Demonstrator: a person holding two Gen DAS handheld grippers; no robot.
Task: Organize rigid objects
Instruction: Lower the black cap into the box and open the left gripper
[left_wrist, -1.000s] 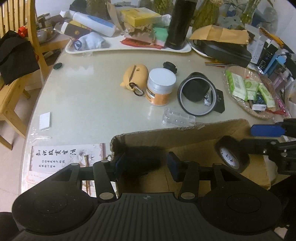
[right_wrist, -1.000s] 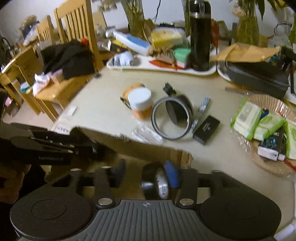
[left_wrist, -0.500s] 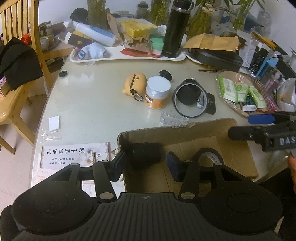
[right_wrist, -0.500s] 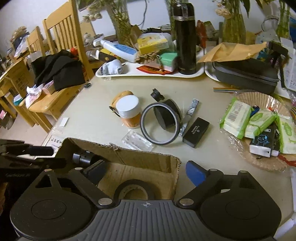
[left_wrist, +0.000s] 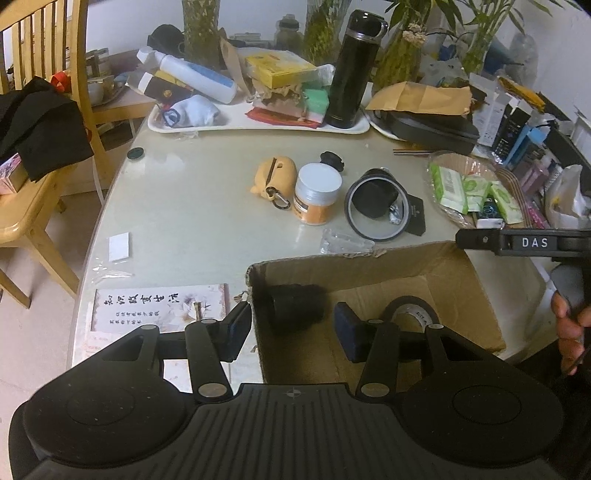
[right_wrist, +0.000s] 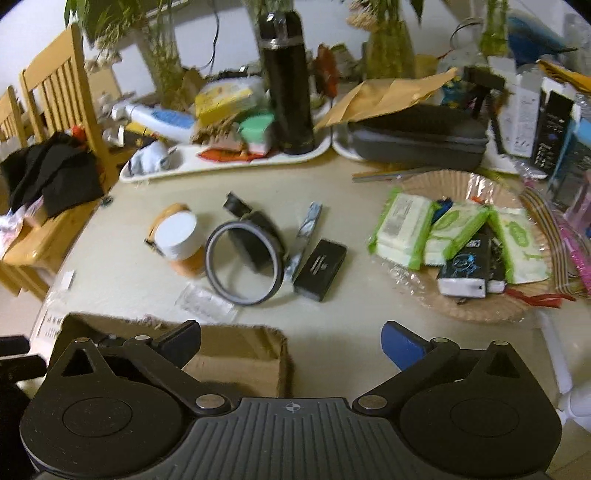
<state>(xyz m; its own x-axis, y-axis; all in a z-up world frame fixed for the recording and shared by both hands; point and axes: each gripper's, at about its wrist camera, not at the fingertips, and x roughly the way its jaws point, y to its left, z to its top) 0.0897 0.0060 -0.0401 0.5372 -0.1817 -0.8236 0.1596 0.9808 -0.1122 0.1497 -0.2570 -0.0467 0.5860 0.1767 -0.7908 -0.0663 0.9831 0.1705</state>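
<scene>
The left tongs (left_wrist: 291, 328) hang over the near left corner of the cardboard box (left_wrist: 436, 258), jaws spread apart and gripping nothing; one pad sits outside the box's left wall, the other inside it. Between them, on the box floor, lies a black cylinder (left_wrist: 297, 306) on its side. Just right of the inner pad a roll of black tape (left_wrist: 413, 312) rests in the box, partly hidden by the tongs' linkage. At the right edge of the left wrist view a black bar marked DAS (left_wrist: 532, 242) reaches in above the box's far right corner, a hand (left_wrist: 570, 325) below it.

The right tongs (right_wrist: 291, 341) are wide open and empty, above the box's far right corner (right_wrist: 258, 354); the blue pad is over bare tabletop (right_wrist: 340, 317).

Beyond the box, on the tabletop, lies a clear plastic piece (left_wrist: 345, 242) just beside the rim. Further out stand a large thin tape ring (left_wrist: 378, 210) leaning on a dark object, a flat black case (right_wrist: 320, 269) and a silver strip (right_wrist: 306, 230) beside it, then an orange jar with a white lid (left_wrist: 317, 194) touching a yellow pouch with a carabiner (left_wrist: 273, 177). To the right a wicker basket (right_wrist: 480, 314) holds green wipe packs. At the far side a black flask (left_wrist: 352, 70) stands upright on a white tray (left_wrist: 258, 125)
</scene>
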